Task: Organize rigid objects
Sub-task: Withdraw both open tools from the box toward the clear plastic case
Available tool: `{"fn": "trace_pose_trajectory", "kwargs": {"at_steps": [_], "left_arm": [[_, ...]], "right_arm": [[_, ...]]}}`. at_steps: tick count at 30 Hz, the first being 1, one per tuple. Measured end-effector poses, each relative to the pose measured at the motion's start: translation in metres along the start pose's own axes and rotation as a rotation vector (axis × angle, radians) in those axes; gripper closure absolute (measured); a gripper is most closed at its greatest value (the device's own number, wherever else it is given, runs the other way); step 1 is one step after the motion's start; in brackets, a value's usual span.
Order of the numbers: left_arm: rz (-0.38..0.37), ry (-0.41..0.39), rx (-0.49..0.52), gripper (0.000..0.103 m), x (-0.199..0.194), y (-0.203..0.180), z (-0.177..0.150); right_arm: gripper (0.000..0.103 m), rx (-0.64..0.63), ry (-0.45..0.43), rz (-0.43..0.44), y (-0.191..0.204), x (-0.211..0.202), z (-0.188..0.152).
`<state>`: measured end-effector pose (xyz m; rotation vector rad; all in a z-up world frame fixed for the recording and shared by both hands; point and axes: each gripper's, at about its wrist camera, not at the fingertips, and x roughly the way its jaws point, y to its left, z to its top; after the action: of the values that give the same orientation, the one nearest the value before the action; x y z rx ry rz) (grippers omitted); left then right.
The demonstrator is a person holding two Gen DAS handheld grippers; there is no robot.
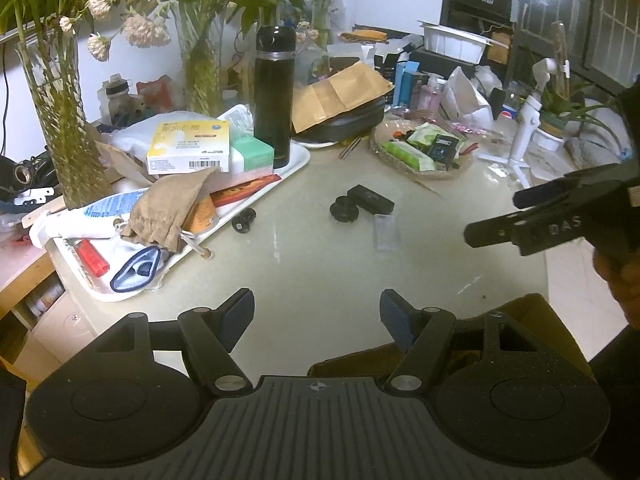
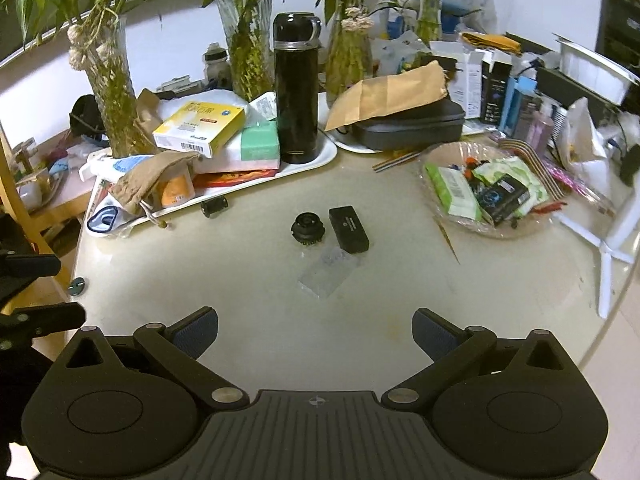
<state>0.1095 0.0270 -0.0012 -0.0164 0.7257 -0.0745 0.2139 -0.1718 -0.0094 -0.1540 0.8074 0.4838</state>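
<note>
Just before the black flask (image 2: 297, 88) on the counter (image 2: 248, 288), a round knob (image 2: 307, 229), flat black case (image 2: 348, 229) and clear lid (image 2: 328, 271) lie clustered for sorting, while my left gripper (image 1: 316, 316) and right gripper (image 2: 316, 334) hover with jaws spread wide, empty.

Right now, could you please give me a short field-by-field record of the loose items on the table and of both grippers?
left gripper: open, holding nothing, above the table
right gripper: open, holding nothing
round black knob: mid-table, close beside the flat black box
flat black box: lying flat, right of the knob
clear plastic case: flat, just in front of both
small black cylinder: on its side by the white tray's edge
black flask: upright on the tray
</note>
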Motion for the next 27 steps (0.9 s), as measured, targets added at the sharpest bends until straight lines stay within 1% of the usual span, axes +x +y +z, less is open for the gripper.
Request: {"fn": "trace_pose_trajectory", "kwargs": {"at_steps": [6,7,9,19,20,21,23,27], "left_arm": [[-0.004,-0.016,-0.02,0.034,0.0,0.003,0.001],[-0.005,-0.019,-0.022,0.034,0.0,0.002,0.001],[-0.003,-0.021,-0.028,0.034,0.0,0.003,0.001],[0.002,-0.023,-0.081,0.034,0.002,0.011,0.001],[0.002,-0.022,-0.085,0.034,0.003,0.012,0.001],[0.003,-0.021,-0.089,0.034,0.003,0.012,0.001],[0.004,-0.02,-0.09,0.034,0.004,0.012,0.001],[0.014,-0.027,-0.077,0.034,0.004,0.01,0.002]], "right_arm": [[0.002,-0.027,0.017,0.022,-0.002,0.022,0.006],[0.005,-0.029,0.024,0.027,-0.002,0.027,0.008],[0.007,-0.032,0.038,0.036,-0.002,0.035,0.01],[0.01,0.0,0.107,0.045,-0.006,0.083,0.027],[0.012,0.005,0.12,0.042,-0.006,0.088,0.028],[0.017,0.011,0.13,0.039,-0.007,0.094,0.03],[0.022,0.032,0.153,0.041,-0.009,0.105,0.033],[0.028,0.076,0.196,0.016,-0.013,0.129,0.038]]}}
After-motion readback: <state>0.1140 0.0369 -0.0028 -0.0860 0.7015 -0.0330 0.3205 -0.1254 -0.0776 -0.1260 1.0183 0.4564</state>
